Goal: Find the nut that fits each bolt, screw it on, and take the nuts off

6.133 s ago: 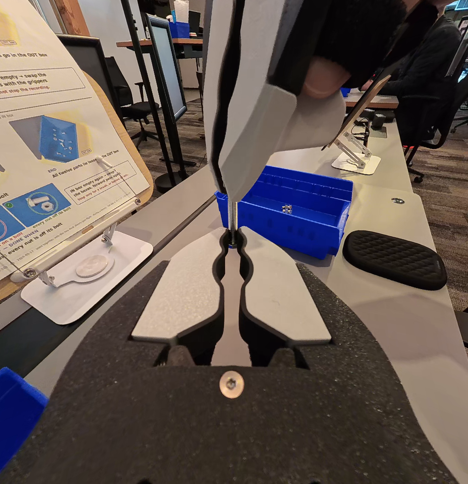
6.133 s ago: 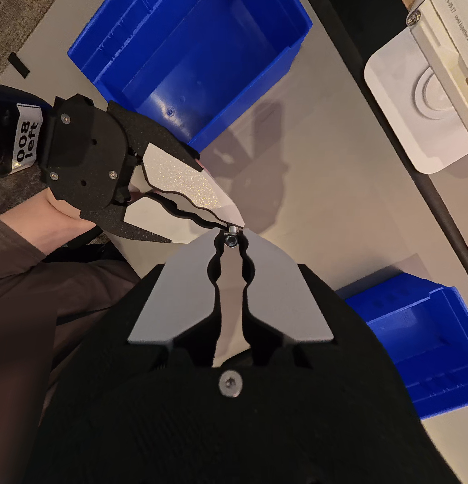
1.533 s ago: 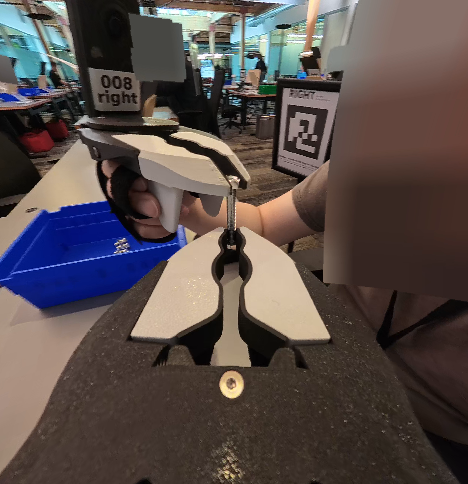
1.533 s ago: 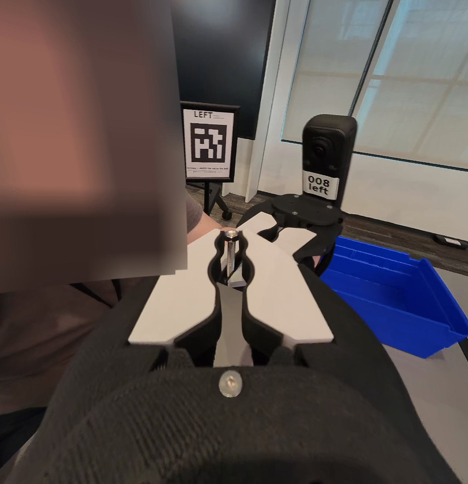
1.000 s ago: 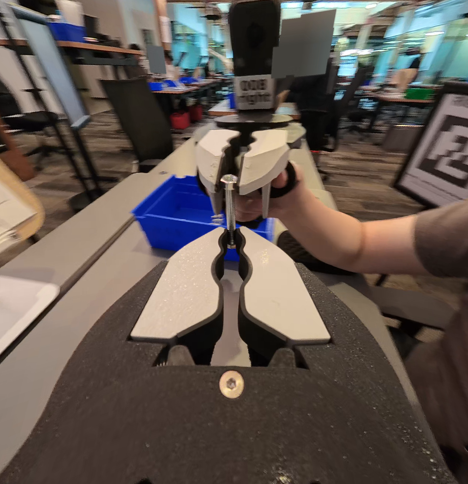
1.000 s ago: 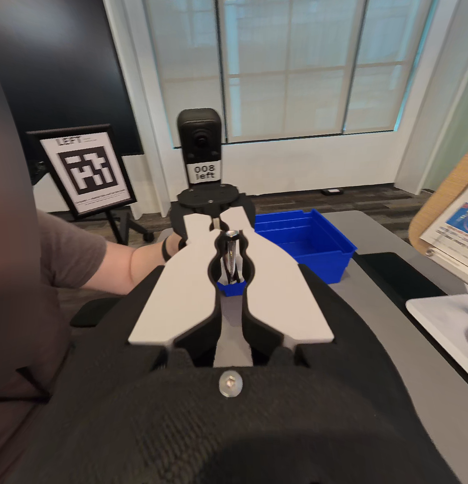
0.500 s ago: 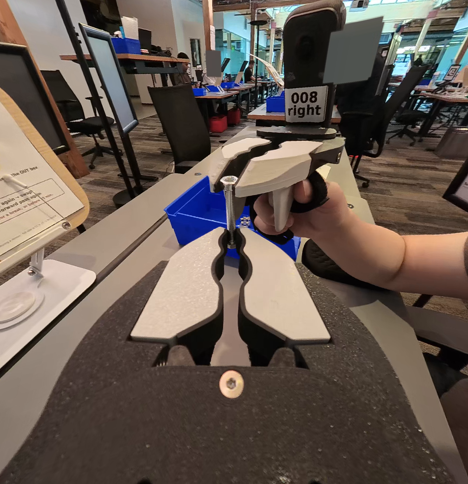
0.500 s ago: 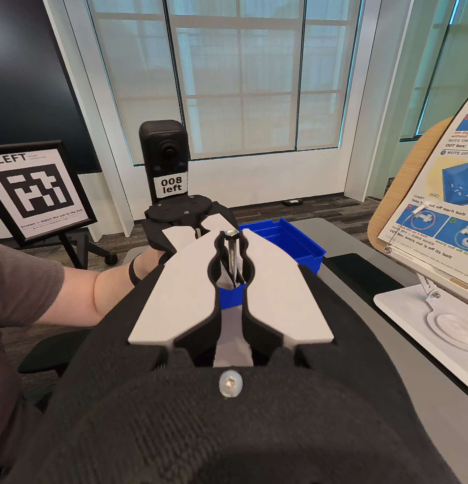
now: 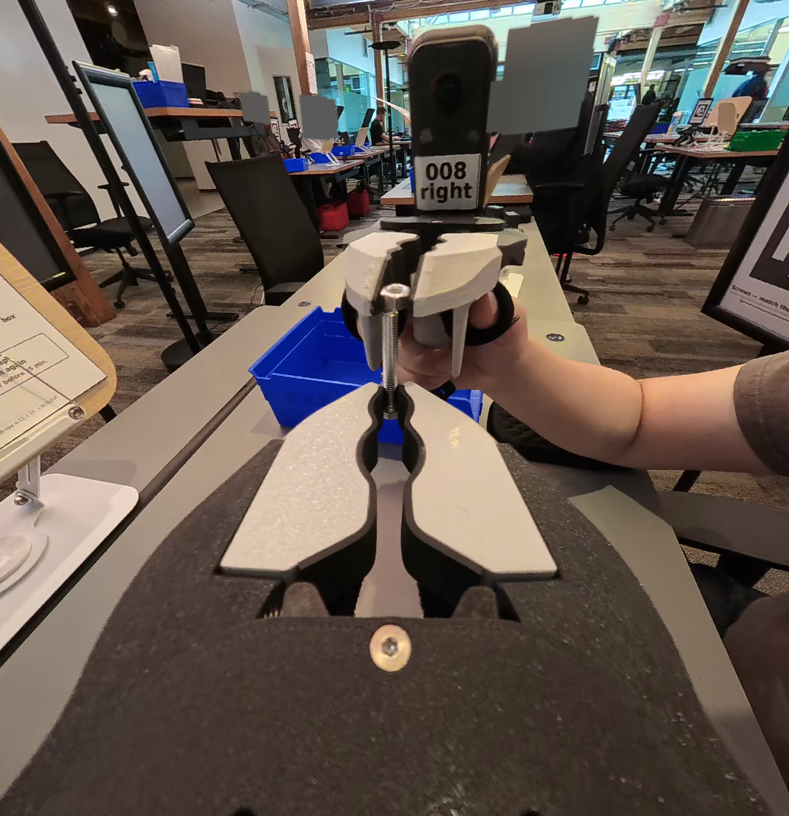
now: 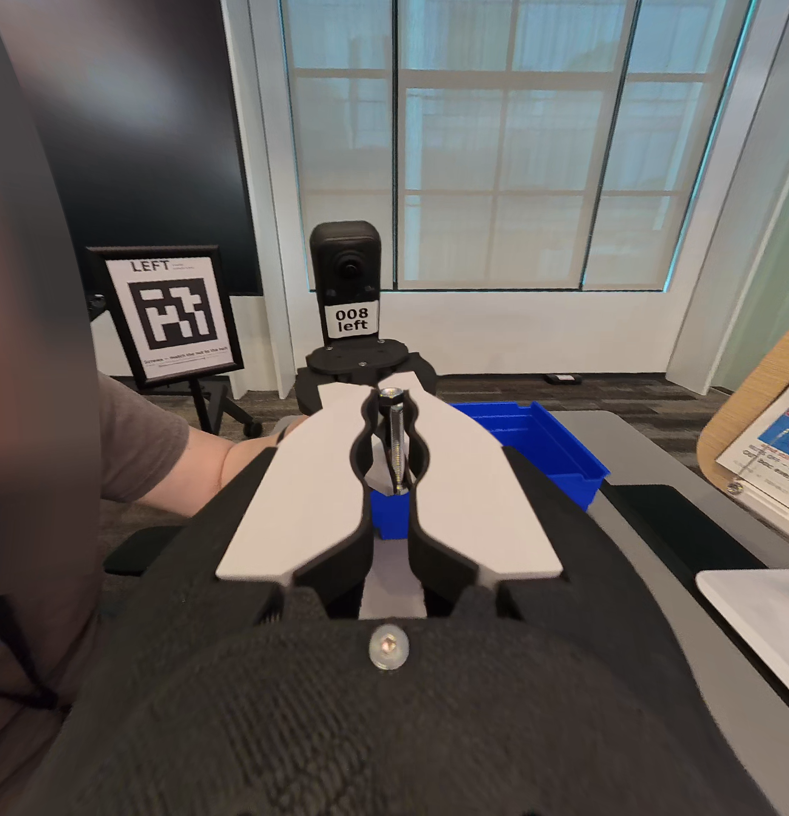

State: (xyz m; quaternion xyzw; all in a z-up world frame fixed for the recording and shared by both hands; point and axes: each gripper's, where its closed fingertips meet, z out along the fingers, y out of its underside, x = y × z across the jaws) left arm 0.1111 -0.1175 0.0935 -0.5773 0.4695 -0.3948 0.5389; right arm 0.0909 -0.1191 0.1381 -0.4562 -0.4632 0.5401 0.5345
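- Above the blue plastic bin (image 9: 322, 371) on the grey table (image 9: 198, 397), a long silver threaded bolt (image 9: 389, 344) stood upright between both tools.
- Right gripper (image 9: 395, 304) was clenched on the bolt's head; left gripper (image 9: 389, 408) was closed on its lower end, where a small silver nut (image 9: 389, 414) seemed seated.
- Judged step: turning nut against bolt. Next move called for steady counter-rotation, keeping the two grips aligned.
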